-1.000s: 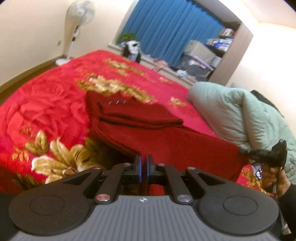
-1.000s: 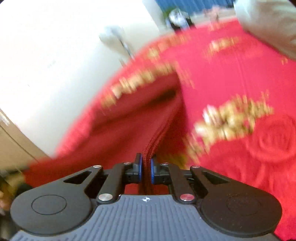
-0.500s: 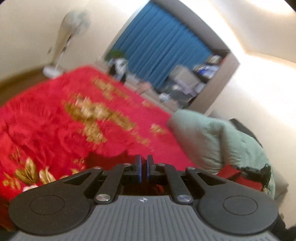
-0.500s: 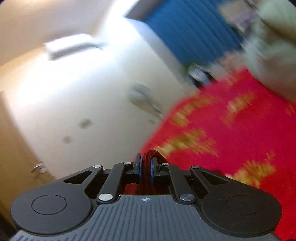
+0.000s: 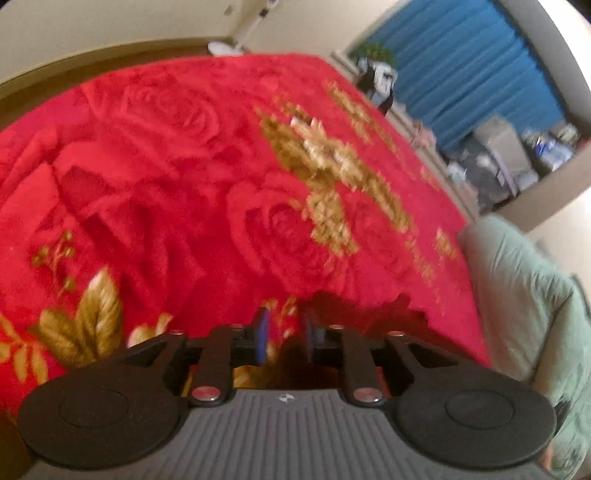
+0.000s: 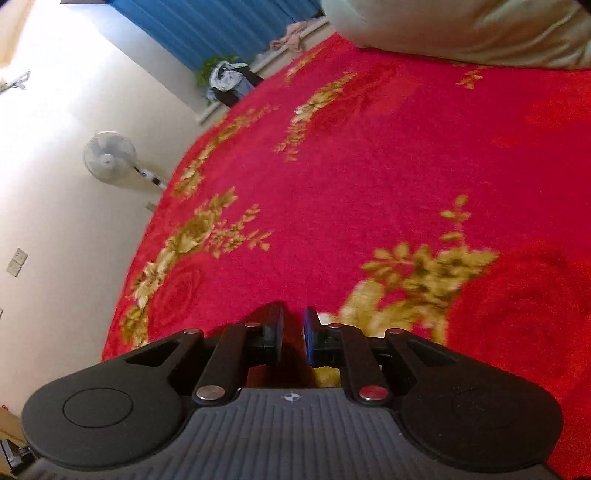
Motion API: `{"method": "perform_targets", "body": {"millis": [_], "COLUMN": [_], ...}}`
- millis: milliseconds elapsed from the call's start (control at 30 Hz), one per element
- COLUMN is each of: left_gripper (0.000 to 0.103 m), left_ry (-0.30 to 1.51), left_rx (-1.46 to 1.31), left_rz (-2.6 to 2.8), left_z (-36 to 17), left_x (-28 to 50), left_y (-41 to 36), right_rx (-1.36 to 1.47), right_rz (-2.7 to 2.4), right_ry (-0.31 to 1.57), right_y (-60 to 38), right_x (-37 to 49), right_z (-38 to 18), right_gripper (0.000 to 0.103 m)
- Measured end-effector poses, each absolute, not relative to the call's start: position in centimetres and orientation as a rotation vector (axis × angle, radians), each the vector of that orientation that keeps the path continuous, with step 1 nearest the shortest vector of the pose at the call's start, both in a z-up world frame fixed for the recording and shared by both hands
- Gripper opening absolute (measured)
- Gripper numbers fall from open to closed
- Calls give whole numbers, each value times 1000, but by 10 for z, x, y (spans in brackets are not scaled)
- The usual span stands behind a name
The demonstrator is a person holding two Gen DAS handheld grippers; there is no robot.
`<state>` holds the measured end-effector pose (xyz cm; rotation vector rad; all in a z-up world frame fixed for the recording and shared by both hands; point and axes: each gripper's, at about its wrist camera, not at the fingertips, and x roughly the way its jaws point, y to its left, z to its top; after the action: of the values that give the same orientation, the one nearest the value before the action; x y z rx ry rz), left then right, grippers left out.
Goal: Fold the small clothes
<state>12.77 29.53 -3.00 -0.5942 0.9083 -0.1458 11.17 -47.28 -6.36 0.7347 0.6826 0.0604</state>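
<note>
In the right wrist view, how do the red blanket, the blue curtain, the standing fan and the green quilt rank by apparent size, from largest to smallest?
1. red blanket, far the largest
2. green quilt, cut off by the frame
3. blue curtain, also cut off, so its rank against the quilt is unsure
4. standing fan, smallest, but also far from the camera

dark red knit garment | bunched | on bed, mostly hidden by left tool

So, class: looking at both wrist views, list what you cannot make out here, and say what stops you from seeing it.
- Dark red garment, left wrist view: only an edge shows; the left gripper body hides the rest, so its fold state is unknown.
- Same garment, right wrist view: a dark sliver behind the right gripper.
- Shelf clutter, left wrist view: blurred, too small.
- Green quilt: cut off by the frame edge.
</note>
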Motion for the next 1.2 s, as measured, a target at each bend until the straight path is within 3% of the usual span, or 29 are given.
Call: {"method": "perform_targets", "body": {"millis": [67, 167, 333, 700, 833, 900, 967, 1200], "left_gripper": [36, 36, 45, 46, 44, 12, 12, 10], "left_ry": [977, 1040, 1055, 997, 969, 968, 942, 848], "left_rx": [-532, -443, -377, -322, -318, -321, -305, -339], "left_rz": [-139, -138, -187, -164, -153, -173, -184, -93], "left_z": [-37, -45, -53, -47, -44, -43, -40, -30], "left_x": [130, 130, 130, 165, 171, 173, 171, 169], "left_y": [289, 276, 257, 213, 204, 203, 202, 217], "right_rx": [670, 594, 486, 532, 571, 614, 639, 720], "right_rz": [66, 117, 193, 196, 176, 168, 154, 159], "right_ry": [701, 790, 854, 773, 749, 753, 750, 633], "right_y": [-471, -460, -436, -415, -414, -417, -421, -433], "right_x": [111, 111, 114, 144, 153, 156, 157, 151], "right_z": [-65, -74, -78, -80, -83, -88, -90, -76], "right_gripper": [20, 33, 43, 45, 43, 32, 14, 11]}}
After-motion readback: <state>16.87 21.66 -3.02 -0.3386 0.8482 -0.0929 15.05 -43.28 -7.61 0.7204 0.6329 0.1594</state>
